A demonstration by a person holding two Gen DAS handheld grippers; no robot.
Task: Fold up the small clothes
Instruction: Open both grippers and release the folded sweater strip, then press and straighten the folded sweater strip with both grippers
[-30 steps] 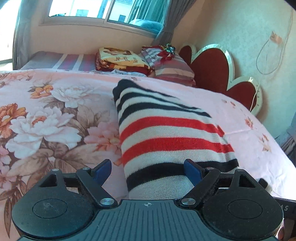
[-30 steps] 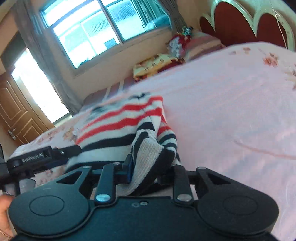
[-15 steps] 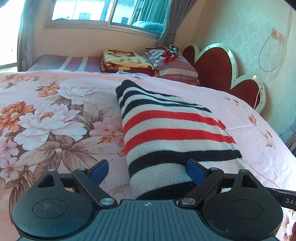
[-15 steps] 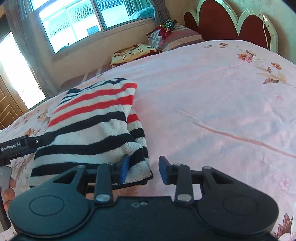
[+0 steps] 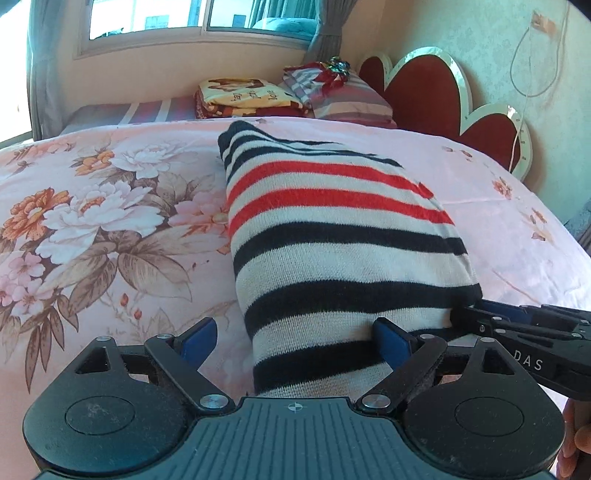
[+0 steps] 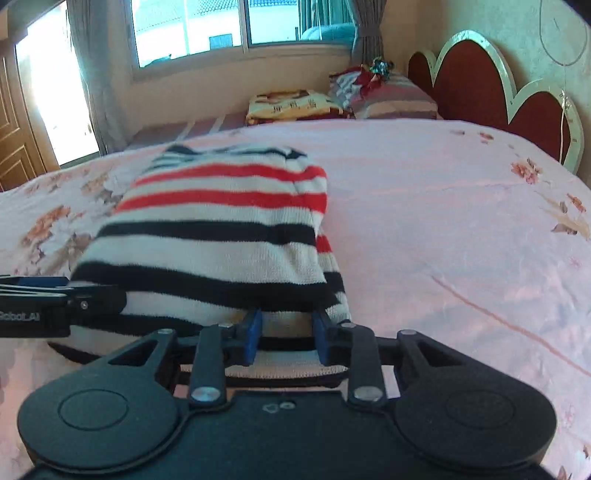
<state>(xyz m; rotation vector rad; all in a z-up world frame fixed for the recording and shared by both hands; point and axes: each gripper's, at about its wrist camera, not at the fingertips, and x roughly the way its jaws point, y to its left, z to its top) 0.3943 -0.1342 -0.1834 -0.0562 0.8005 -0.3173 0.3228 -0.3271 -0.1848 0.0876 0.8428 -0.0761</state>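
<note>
Striped sweater (image 5: 332, 240) now lies folded; right tongs (image 6: 286, 338), closing, straddle its hem.

Pink floral bedsheet (image 5: 110, 221) fills the frame. Red scalloped headboard (image 5: 424, 85) at 2 o'clock. Folded yellow blanket (image 5: 240, 92) at 12, touching a striped pillow (image 5: 351, 103) on its right. Window (image 6: 221, 26) with grey curtains (image 6: 92, 74) behind. Wooden door (image 6: 14, 129) at 10 in the right wrist view.

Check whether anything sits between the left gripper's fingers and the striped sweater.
Nothing visible does. The left gripper stands open, its fingers straddling the near end of the striped sweater on the floral bedspread. The right gripper is at the sweater's right corner, off to the side.
</note>
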